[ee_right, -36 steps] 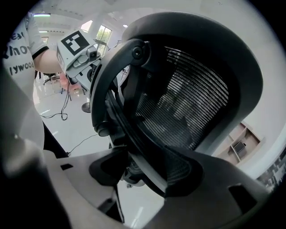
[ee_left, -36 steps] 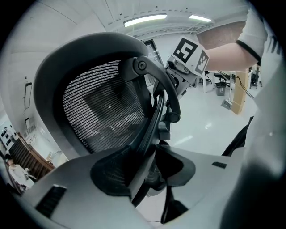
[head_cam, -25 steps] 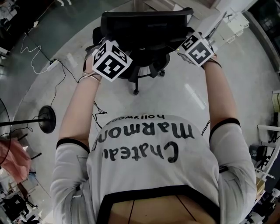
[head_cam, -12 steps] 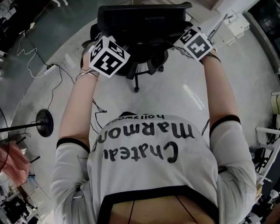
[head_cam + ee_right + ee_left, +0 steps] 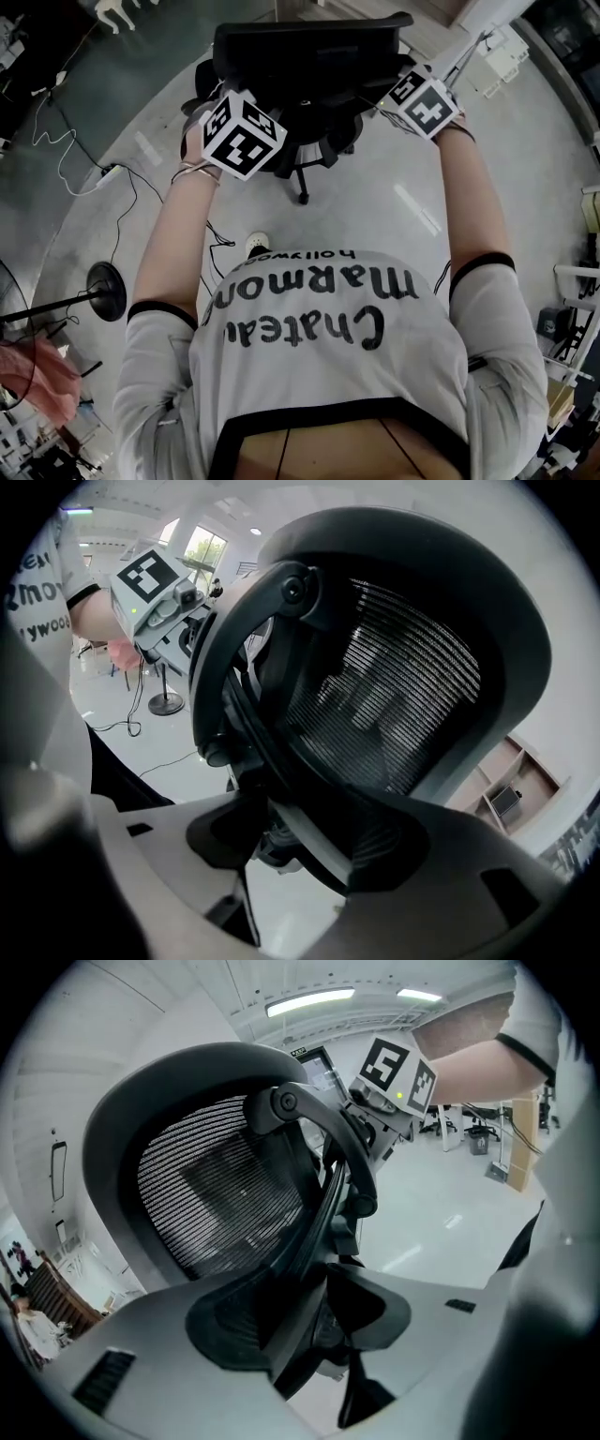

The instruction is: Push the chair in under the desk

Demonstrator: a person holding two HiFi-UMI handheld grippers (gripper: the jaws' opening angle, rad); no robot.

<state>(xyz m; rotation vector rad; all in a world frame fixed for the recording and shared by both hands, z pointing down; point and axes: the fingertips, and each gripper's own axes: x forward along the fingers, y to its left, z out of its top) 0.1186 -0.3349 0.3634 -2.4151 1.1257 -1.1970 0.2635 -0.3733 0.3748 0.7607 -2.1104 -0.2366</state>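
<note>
squarely ahead: chair (image 5: 319, 141), its backrest (image 5: 305, 52) lying crosswise. left claw (image 5: 319, 1309) pinches the left edge, right claw (image 5: 281, 841) the right; both equally near.

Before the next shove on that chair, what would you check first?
1. Left tool closed on the chair back's frame: ok.
2. Right tool closed on the frame's other side: ok.
3. Caster on bare floor: ok.
4. Power strip lies left of the chair, apart from it: ok.
5. Desk lined up ahead: cannot tell, not clearly in view.
</note>
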